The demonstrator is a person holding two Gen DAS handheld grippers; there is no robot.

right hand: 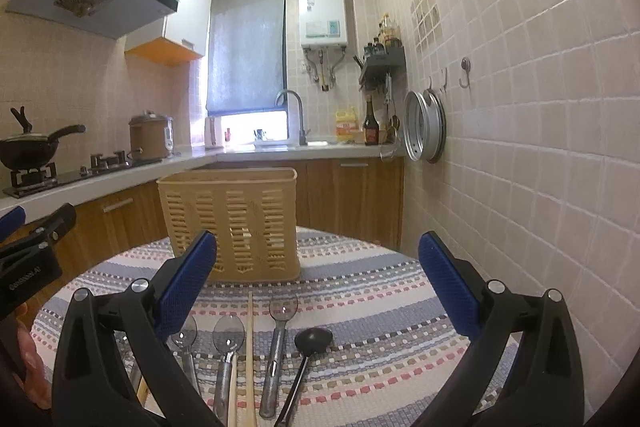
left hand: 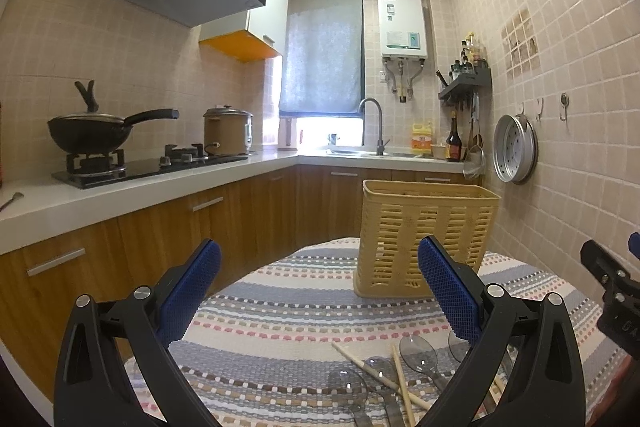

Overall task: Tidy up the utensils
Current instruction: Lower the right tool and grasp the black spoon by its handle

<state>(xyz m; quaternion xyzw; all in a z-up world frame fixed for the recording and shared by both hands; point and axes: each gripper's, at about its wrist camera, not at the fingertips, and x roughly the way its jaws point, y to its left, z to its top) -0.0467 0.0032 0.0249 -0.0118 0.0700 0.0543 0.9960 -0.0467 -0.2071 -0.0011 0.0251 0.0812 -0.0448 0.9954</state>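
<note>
Left tongs: the left gripper [left hand: 320,287] is held wide apart above the cloth, nothing caught between its blue pads [left hand: 448,291].
Right tongs: the right gripper [right hand: 318,285] is likewise spread wide and empty; its black frame is seen at the edge of the left view.
Surface: a round table is covered by a striped woven cloth [right hand: 360,291] in grey, pink, brown and white bands.
Room: a small kitchen is shown, with beige tiled walls [right hand: 520,107], wood-fronted cabinets [left hand: 160,227] and an L-shaped white counter [left hand: 100,193].
Utensils: they are laid on the cloth near the grippers, in front of the basket and apart from it; in the right view they lie roughly side by side, handles towards the camera.
Basket: a tan slotted utensil basket [right hand: 240,223] stands upright on the far part of the cloth; its inside cannot be seen.
Obstruction: the left finger of the right gripper partly hides one spoon [right hand: 185,337] and the basket's lower corner.
Surroundings: a wok [left hand: 88,133] sits on the gas hob, a rice cooker [left hand: 228,131] beside it; a tap [left hand: 374,125], a wall water heater [left hand: 402,27] and a hanging steel steamer tray [left hand: 514,149] are seen.
Count: in the right view, three clear-bowled spoons, one black ladle [right hand: 310,343] and chopsticks [right hand: 250,347] are seen, plus one basket.
</note>
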